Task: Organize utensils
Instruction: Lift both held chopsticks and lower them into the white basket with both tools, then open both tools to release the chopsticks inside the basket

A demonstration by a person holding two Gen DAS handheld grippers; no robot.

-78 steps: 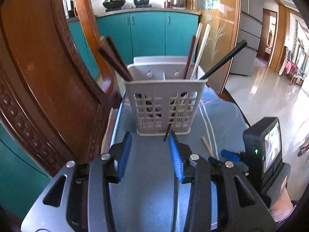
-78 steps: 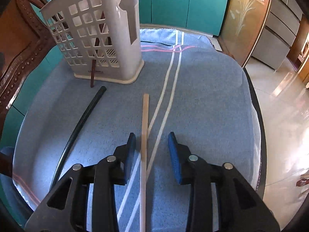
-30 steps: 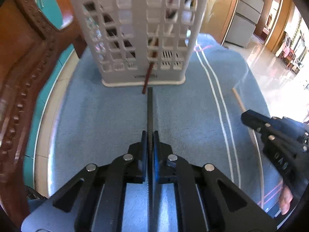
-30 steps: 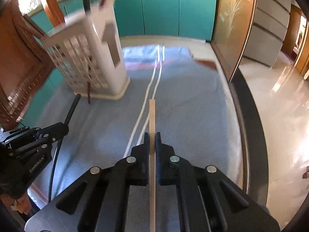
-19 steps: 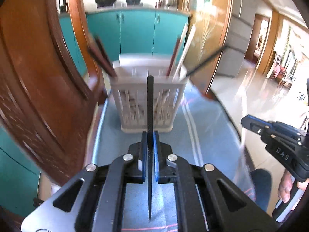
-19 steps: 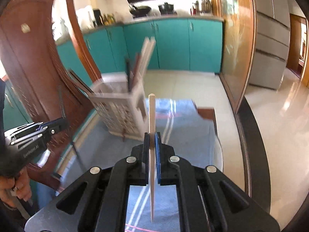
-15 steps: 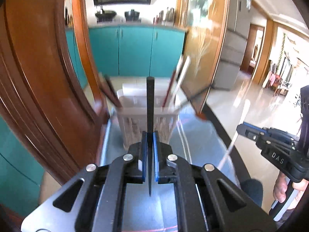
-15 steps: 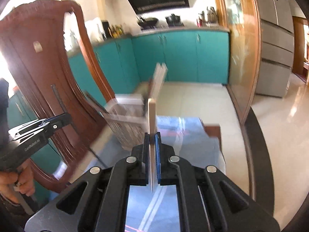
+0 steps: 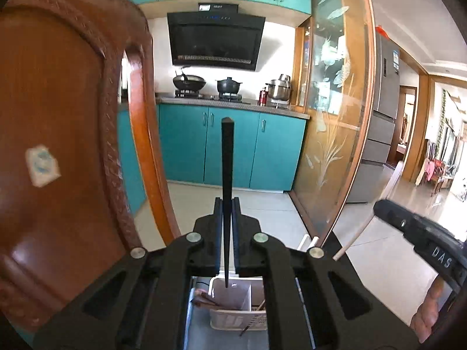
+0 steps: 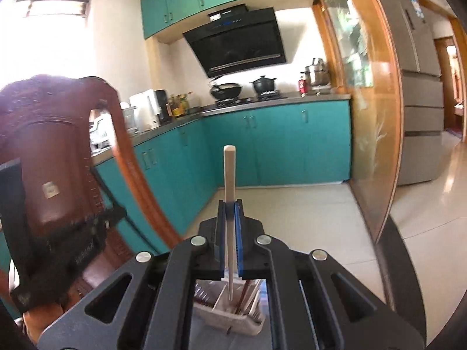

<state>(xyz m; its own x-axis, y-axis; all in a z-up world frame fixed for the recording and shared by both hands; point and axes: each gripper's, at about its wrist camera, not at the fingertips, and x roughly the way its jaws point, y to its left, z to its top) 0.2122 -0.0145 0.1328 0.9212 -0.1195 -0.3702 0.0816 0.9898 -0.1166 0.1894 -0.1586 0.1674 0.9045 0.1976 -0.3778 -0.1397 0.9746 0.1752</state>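
My left gripper (image 9: 227, 204) is shut on a black chopstick (image 9: 226, 157) held upright, its thin tip hanging over the white utensil basket (image 9: 233, 294) seen far below between the gripper arms. My right gripper (image 10: 230, 205) is shut on a pale wooden chopstick (image 10: 229, 172), also upright, its tip over the same basket (image 10: 230, 312). The basket holds several dark and pale chopsticks. The right gripper with its pale chopstick shows at the right edge of the left wrist view (image 9: 420, 233). The left gripper shows at the left of the right wrist view (image 10: 58, 233).
A carved wooden chair back (image 9: 58, 145) rises close on the left. The basket stands on a blue cloth (image 9: 198, 329). Teal kitchen cabinets (image 9: 233, 151), a glass partition (image 9: 335, 116) and tiled floor lie beyond.
Both grippers closed on their chopsticks on the cloth, lifted them and tipped them upright. They now sit high above the basket, which has dropped to the bottom of both views.
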